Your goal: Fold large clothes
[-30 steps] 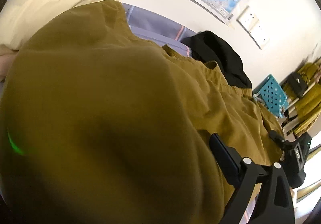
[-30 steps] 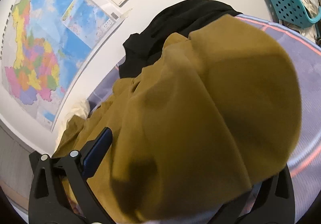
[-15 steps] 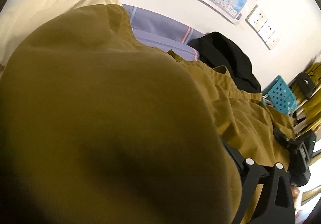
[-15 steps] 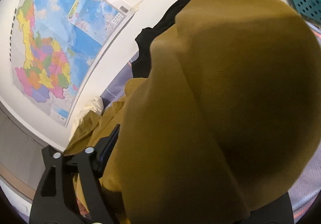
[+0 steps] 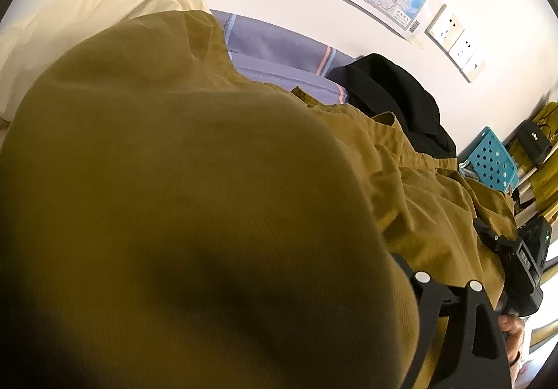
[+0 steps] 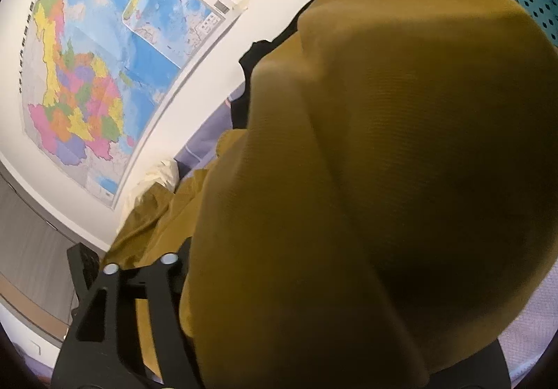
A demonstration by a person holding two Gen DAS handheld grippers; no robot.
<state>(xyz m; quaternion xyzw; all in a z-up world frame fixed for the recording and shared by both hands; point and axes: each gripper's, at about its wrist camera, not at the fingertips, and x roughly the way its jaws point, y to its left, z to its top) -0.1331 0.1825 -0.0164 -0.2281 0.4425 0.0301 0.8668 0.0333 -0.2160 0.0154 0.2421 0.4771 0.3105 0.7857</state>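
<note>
A large mustard corduroy garment (image 5: 195,200) lies spread over a purple striped bed sheet (image 5: 279,50) and bulges up close in front of both cameras. My left gripper (image 5: 272,277) has this cloth heaped between its jaws, which are closing. Only its right finger (image 5: 415,281) shows, the pad covered by fabric. My right gripper (image 6: 296,267) is also closing, with the same garment (image 6: 383,179) filling its gap. Only its left finger (image 6: 174,267) shows. In the left wrist view the right gripper (image 5: 523,263) sits at the garment's far right edge, with a person's hand (image 5: 512,336) below it.
A black garment (image 5: 394,99) lies bunched against the white wall behind the mustard one. Cream bedding (image 5: 87,22) is at the far left. Teal perforated baskets (image 5: 491,162) stand to the right. A map (image 6: 104,68) and wall sockets (image 5: 453,36) hang above.
The mustard cloth has risen over both views and now covers the finger pads that showed a second ago. The right wrist view has swung towards the wall and the map.
</note>
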